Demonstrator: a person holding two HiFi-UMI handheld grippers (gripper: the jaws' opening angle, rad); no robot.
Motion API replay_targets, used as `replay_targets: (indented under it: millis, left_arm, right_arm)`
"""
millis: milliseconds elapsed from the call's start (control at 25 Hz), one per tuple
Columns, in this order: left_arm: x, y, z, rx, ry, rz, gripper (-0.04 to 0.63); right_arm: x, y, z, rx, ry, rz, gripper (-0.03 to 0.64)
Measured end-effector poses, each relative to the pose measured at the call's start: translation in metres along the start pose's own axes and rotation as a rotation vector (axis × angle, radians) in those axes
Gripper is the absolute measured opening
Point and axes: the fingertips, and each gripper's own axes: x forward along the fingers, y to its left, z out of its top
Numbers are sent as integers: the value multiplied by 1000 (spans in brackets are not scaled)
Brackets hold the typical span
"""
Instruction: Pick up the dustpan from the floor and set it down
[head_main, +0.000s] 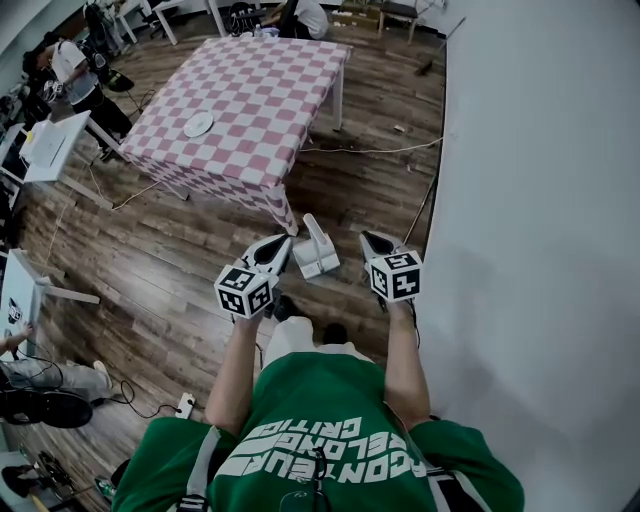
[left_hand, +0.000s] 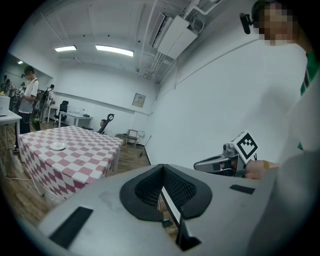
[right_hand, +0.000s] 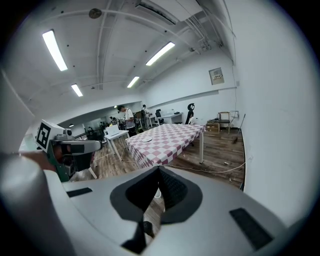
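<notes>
1. in the head view, the dustpan (head_main: 316, 252) hung clear of the wooden floor (head_main: 170, 270), seemingly lifted for carrying before being set down.
2. in the left gripper view, the left gripper (left_hand: 164, 182) was clamped on the dustpan's thin white edge.
3. in the right gripper view, the right gripper (right_hand: 159, 177) was fully closed, holding nothing.

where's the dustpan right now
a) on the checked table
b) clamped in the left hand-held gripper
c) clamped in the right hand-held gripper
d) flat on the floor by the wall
b: in the head view the dustpan hangs above the wood floor at the tip of the left hand-held gripper, and the left gripper view shows its thin white edge pinched between that gripper's pads.
</notes>
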Motion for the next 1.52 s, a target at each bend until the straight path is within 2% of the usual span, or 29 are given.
replay_targets:
  millis: [560,1080,1520]
  left_arm:
    - [-7,-2,-6,9,17,1,3]
    - [-6,2,-10,-5,18,24,3]
    - [0,-3,-7,-3,15,24,3]
  right_arm:
    - [7,2,5,39,-33,4,8]
    - [13,4,0,2,-9,29,8]
    - [7,-5,1,1,-14,15,8]
